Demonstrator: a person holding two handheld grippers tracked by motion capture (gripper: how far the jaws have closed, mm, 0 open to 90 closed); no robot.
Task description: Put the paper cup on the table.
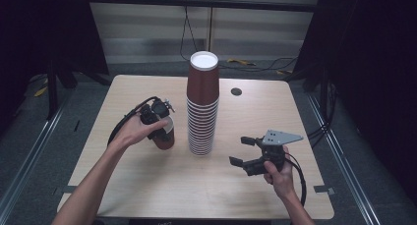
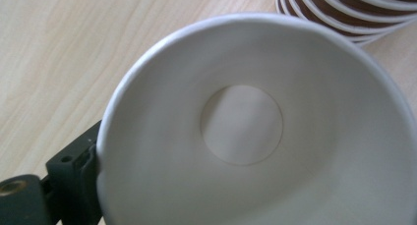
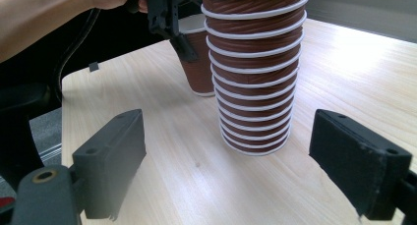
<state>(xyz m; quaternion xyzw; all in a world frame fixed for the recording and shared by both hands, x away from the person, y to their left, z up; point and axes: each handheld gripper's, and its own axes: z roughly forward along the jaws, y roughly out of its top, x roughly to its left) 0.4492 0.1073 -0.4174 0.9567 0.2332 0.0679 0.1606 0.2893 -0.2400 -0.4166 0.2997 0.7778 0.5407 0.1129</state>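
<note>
The left hand-held gripper [image 1: 162, 124] clamps the rim of a single brown paper cup [image 1: 165, 136], standing upright on the counter [image 1: 147, 185] just left of the inverted cup stack [image 1: 202, 104], seemingly for stacking. The right hand-held gripper [image 1: 243, 150] waits wide open and empty, facing the stack. No writing is readable.
</note>
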